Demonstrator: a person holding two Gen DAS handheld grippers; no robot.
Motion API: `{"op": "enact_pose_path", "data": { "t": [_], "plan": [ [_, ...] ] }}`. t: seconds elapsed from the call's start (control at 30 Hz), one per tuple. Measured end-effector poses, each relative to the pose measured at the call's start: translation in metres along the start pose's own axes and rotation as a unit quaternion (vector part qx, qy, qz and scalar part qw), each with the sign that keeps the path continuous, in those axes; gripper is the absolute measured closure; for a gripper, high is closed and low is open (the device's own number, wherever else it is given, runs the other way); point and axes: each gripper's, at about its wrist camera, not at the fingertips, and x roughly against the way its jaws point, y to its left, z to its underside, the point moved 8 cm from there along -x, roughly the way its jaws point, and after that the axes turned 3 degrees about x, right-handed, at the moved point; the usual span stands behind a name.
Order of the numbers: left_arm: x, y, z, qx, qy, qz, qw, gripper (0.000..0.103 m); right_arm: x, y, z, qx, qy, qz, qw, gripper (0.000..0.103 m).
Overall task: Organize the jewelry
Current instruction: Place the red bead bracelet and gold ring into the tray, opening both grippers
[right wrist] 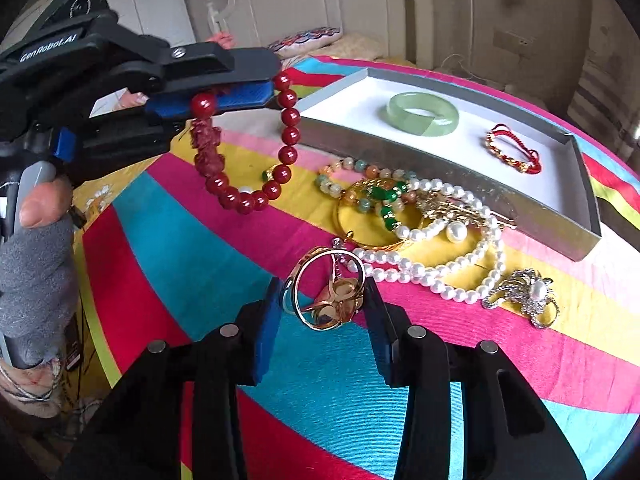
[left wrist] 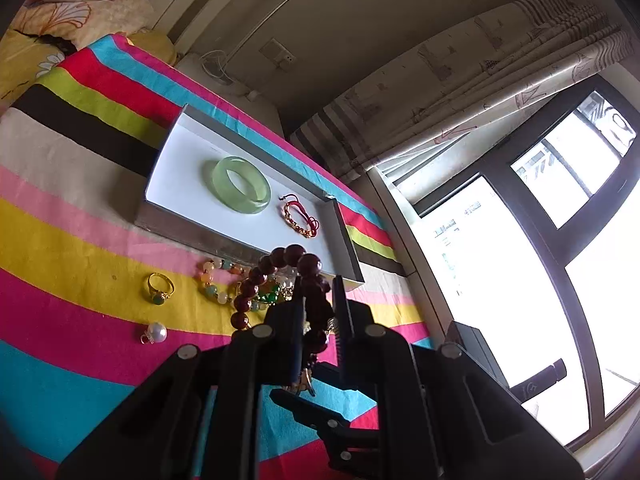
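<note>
Left claw clamped on the dark red bead bracelet, which hangs above the striped cloth; right claw part open, its fingers either side of a gold ring, contact unclear; grey tray beyond holds the jade bangle and red cord bracelet; pearl necklace heaped near the tray.

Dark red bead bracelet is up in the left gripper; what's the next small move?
Probably carry the dark red bead bracelet, pinched in the left gripper, over the grey tray and release: it hangs clear of the cloth.
</note>
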Motion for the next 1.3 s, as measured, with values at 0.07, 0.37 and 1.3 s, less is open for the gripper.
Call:
{"op": "enact_pose_path", "data": {
  "t": [0.07,0.37,1.3],
  "plan": [
    [0.000,-0.002,-0.001,-0.004,-0.001,-0.002,1.0000,0.091,0.006,-0.001,-0.001,0.000,-0.016,0.001,1.000,0.063],
    [-0.003,-0.017,-0.020,-0.029,-0.004,-0.013,0.9995,0.091,0.032,-0.018,-0.018,-0.025,-0.064,0.000,0.998,0.063],
    [-0.151,-0.021,-0.062,-0.102,0.058,-0.100,0.9881,0.086,-0.010,-0.194,-0.102,-0.087,-0.048,0.137,0.986,0.063]
  ]
}}
